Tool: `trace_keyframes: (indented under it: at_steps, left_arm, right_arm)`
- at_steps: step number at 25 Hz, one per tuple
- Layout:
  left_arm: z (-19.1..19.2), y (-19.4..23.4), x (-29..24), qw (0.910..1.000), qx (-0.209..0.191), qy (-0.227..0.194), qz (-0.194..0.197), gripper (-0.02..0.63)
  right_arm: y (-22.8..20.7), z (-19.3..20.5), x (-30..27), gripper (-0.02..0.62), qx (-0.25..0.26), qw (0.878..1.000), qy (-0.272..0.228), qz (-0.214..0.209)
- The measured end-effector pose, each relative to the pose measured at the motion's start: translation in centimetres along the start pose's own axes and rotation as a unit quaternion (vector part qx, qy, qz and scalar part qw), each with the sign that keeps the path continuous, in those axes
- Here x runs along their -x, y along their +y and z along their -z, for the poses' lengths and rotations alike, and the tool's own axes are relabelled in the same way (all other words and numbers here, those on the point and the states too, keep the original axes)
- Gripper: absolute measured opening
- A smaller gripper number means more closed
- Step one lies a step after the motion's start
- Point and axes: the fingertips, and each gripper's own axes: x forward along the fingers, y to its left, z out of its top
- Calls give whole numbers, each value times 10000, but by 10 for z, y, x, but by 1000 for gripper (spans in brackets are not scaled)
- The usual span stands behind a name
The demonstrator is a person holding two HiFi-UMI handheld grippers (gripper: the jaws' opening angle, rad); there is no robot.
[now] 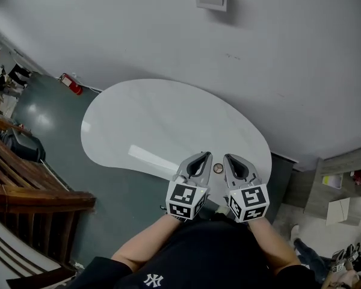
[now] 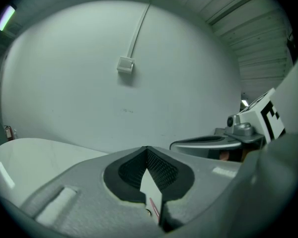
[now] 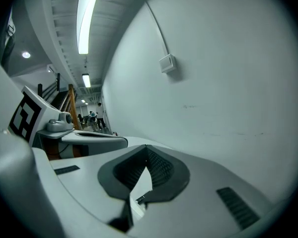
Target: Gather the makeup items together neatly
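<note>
The grey wall (image 1: pixel 289 53) fills the view ahead of both tools. Below and ahead of their tips lies the white kidney-shaped table (image 1: pixel 150 119), its long axis running left to right across the line they point along. No makeup items show on it in any of the 3 views, nor any tray, box or other container. The left gripper (image 1: pixel 204 156) and right gripper (image 1: pixel 230 158) hang side by side over the table's near edge, close to the person's body. Each has its jaws drawn together at the tips with nothing between them. Smallest is 1 round brownish thing (image 1: pixel 218 168) just between the 2 grippers, too small to tell whether it is a makeup item or a table fitting. If it is the target, both hands look equally near; otherwise the items probably lie outside these views.
</note>
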Motion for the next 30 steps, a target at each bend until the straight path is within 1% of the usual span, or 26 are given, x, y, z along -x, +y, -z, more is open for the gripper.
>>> trace_keyframes:
  at_steps: [6, 13, 18, 30]
  left_arm:
    - [-27, -11, 12, 9997, 42, -233, -52, 9]
    - [-47, -16, 15, 9989, -64, -443, -113, 9]
    - [-48, -25, 24, 9989, -39, -456, -133, 9]
    - [-41, -35, 25, 9988, 82, -454, -181, 9]
  right_arm:
    - [-5, -29, 14, 15, 154, 9995, -265, 5]
    - [-11, -55, 22, 14, 243, 9983, -526, -74]
    - [-10, -55, 35, 14, 221, 9981, -564, -90]
    - [-11, -47, 46, 14, 232, 9980, -568, -134]
